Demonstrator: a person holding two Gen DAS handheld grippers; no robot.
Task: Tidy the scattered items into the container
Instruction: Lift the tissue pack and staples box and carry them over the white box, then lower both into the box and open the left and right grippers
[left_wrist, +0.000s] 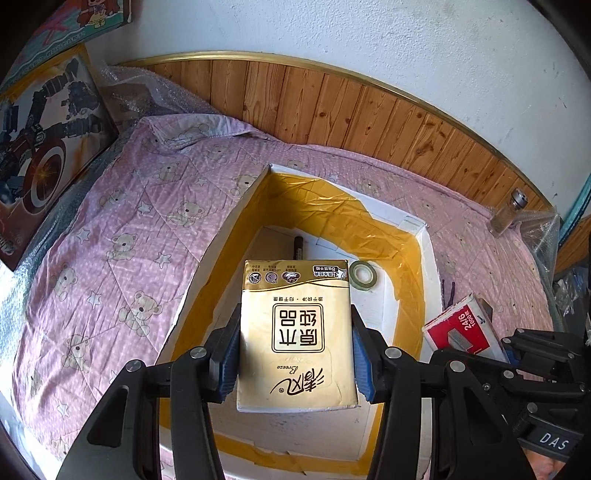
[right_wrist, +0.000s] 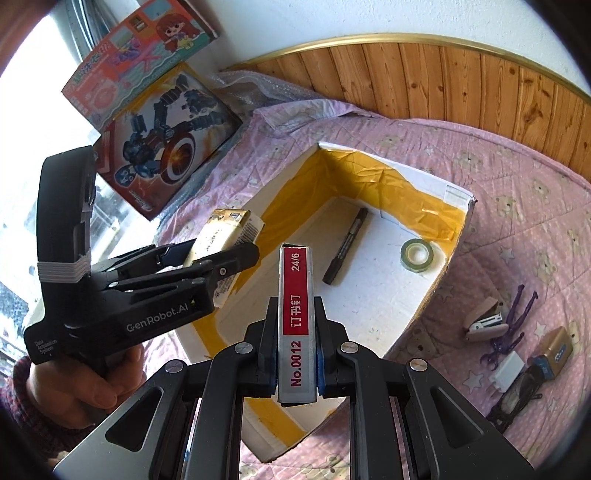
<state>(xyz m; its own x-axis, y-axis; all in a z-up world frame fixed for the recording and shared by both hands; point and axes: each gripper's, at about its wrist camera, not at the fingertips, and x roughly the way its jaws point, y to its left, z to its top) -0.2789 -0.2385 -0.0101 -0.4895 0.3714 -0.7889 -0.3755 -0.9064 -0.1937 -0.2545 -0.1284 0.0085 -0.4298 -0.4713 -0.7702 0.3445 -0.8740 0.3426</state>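
Note:
My left gripper (left_wrist: 295, 343) is shut on a golden tissue pack (left_wrist: 295, 332), held above the open white box (left_wrist: 417, 266) with yellow tape on its inner walls. From the right wrist view the same tissue pack (right_wrist: 225, 232) hangs over the box's left wall (right_wrist: 280, 184). My right gripper (right_wrist: 297, 339) is shut on a red and grey staple box (right_wrist: 296, 317), held over the near edge of the white box. That staple box (left_wrist: 461, 328) shows at the right in the left wrist view. Inside the box lie a black marker (right_wrist: 347, 245) and a tape roll (right_wrist: 416, 255).
The box sits on a pink bear-print quilt (left_wrist: 110, 229). To its right lie a stapler (right_wrist: 485, 321), a purple toy figure (right_wrist: 513, 325), a white charger (right_wrist: 508, 371), a small gold box (right_wrist: 556, 350) and black cables. Toy cartons (right_wrist: 162, 136) lean at the left; a small glass jar (left_wrist: 508, 212) stands back right.

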